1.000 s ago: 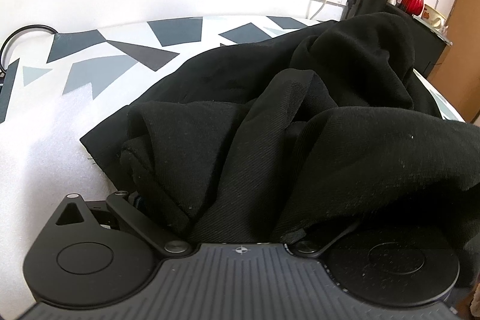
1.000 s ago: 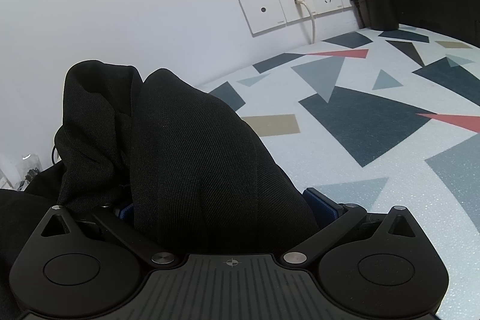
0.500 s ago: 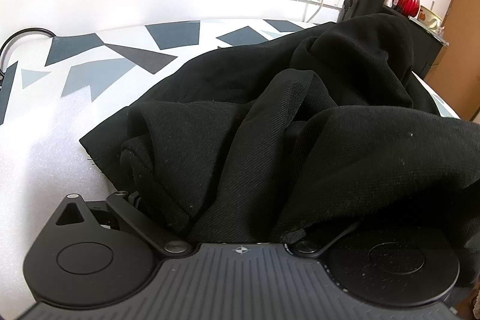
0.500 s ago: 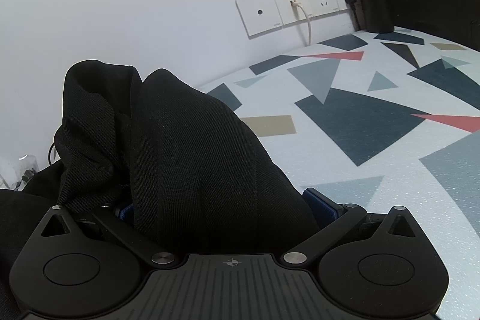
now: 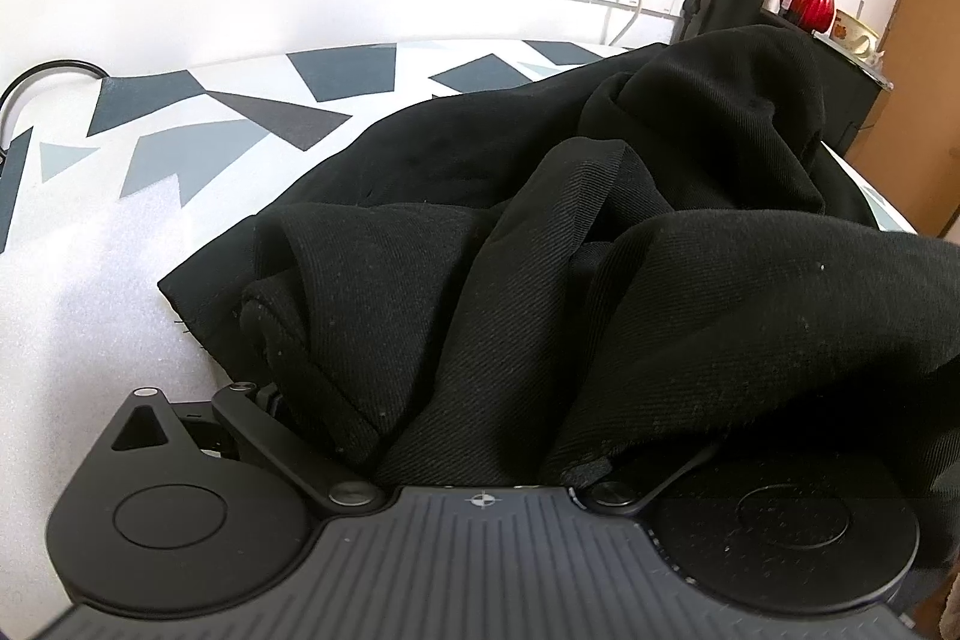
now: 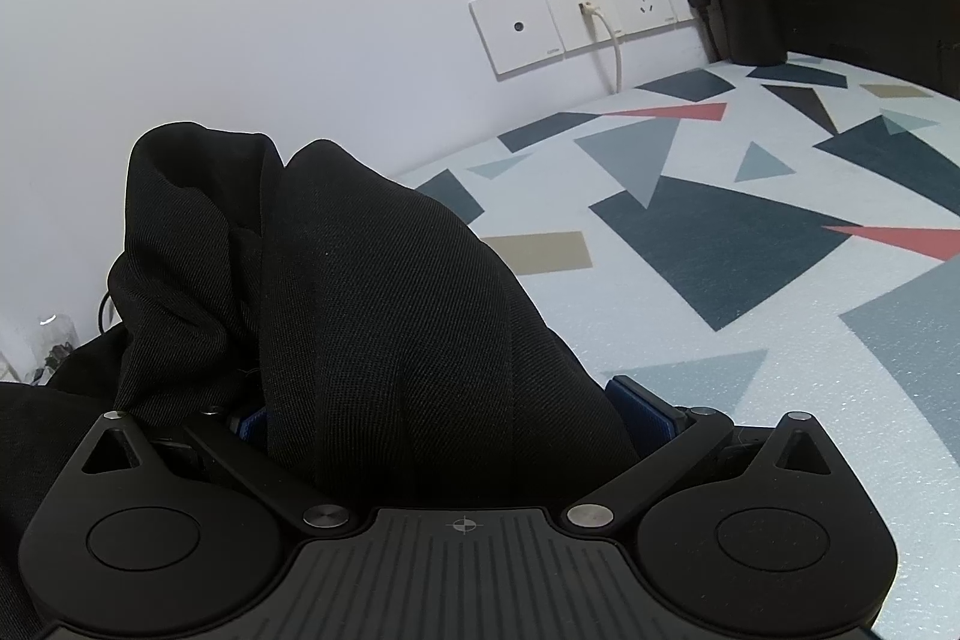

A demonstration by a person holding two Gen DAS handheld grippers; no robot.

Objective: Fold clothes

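Step in hand: judged to be a two-point carry of the black twill-weave garment (image 5: 600, 280) ahead of a fold; it goes best with both corners level, cloth taut between them, laid down flat rather than dropped.
Left gripper (image 5: 480, 424): fingers hidden under cloth bunched in the jaws; apparently clamped on the garment.
Right gripper (image 6: 444, 418): blue pads (image 6: 645, 409) pressed against a thick bundle of the same fabric.
Garment position: heaped and creased on the white foam mat with grey, blue and red triangles (image 6: 720, 244), rising between both grippers.
Texture: fine diagonal rib, matte, lint-flecked, heavy drape.
Mat: pebbled, soft-looking.
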